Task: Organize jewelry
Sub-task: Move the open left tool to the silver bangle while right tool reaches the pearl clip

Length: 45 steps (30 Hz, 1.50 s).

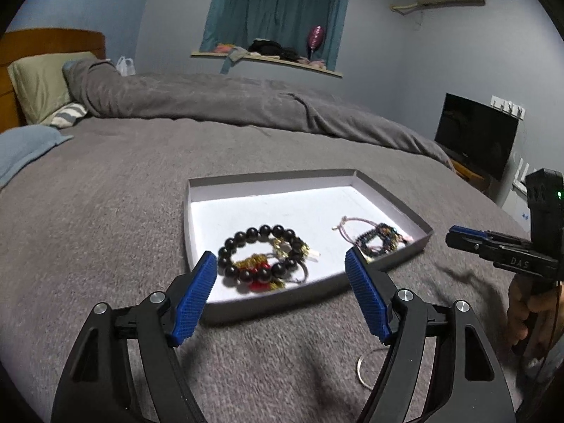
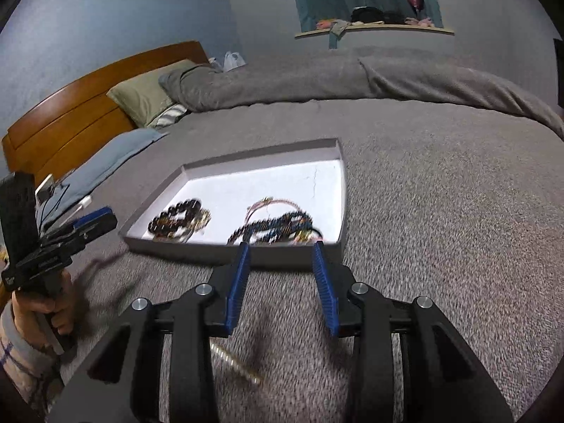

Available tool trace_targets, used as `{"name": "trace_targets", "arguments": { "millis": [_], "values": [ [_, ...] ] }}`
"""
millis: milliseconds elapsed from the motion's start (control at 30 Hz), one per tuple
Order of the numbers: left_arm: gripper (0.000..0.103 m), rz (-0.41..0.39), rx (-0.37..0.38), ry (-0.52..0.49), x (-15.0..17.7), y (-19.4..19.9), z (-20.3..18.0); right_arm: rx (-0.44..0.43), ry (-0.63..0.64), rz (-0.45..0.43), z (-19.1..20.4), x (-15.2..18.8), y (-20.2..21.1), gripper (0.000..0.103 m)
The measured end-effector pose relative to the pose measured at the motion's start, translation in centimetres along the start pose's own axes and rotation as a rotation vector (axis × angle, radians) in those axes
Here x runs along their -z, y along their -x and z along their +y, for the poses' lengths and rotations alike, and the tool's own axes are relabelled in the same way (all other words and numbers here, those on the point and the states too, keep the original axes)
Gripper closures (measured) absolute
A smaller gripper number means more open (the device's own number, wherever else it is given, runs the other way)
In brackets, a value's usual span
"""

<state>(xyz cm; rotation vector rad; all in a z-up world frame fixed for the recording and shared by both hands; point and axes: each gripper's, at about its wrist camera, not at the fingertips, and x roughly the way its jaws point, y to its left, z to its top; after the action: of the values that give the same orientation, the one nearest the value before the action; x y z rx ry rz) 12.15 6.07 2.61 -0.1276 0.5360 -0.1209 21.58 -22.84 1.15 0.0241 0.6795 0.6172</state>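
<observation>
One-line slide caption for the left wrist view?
Open left gripper hovers before a shallow tray on the bed, holding a black bead bracelet and corded bracelets.

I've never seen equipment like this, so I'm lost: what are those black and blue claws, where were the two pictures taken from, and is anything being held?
No robot here: a person holds a hand-operated gripper in each hand, each with a small camera looking along its blue fingers. One picture comes from the left gripper, the other from the right gripper; each also shows the other at its edge. Both hover over a grey blanket on a bed. On it lies a shallow box holding a black bead bracelet and a tangle of thinner bracelets. A thin ring and a small gold stick lie loose on the blanket. Both grippers are open, holding nothing.
</observation>
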Motion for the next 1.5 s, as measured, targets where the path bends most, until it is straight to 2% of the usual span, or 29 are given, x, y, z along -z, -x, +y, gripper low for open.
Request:
{"name": "trace_targets", "arguments": {
  "millis": [200, 267, 500, 633, 767, 867, 1067, 1500],
  "values": [
    [0.025, 0.021, 0.032, -0.061, 1.6, 1.1, -1.4, -0.021, 0.051, 0.053, 0.2, 1.5, 0.4, 0.059],
    [0.025, 0.039, 0.050, -0.075, 2.1, 1.1, -1.8, -0.024, 0.058, 0.067, 0.1, 1.9, 0.5, 0.053],
    [0.025, 0.085, 0.101, -0.106, 3.4, 1.1, -2.9, -0.037, 0.073, 0.103, -0.2, 3.0, 0.6, 0.053],
    [0.025, 0.136, 0.135, -0.140, 4.3, 0.7, -3.9, -0.043, 0.081, 0.130, -0.2, 3.5, 0.3, 0.051],
    [0.025, 0.193, 0.168, -0.211, 5.4, 0.3, -5.4, -0.058, 0.097, 0.140, 0.1, 3.7, 0.2, 0.043],
    [0.025, 0.214, 0.167, -0.244, 5.8, 0.1, -6.0, -0.062, 0.113, 0.147, 0.4, 3.8, 0.0, 0.043],
    [0.025, 0.260, 0.157, -0.243, 6.1, -0.9, -6.0, -0.068, 0.126, 0.160, 0.8, 4.0, -0.2, 0.043],
    [0.025, 0.305, 0.122, -0.271, 6.1, -2.2, -7.0, -0.086, 0.165, 0.183, 1.3, 4.7, -0.1, 0.042]
  ]
}}
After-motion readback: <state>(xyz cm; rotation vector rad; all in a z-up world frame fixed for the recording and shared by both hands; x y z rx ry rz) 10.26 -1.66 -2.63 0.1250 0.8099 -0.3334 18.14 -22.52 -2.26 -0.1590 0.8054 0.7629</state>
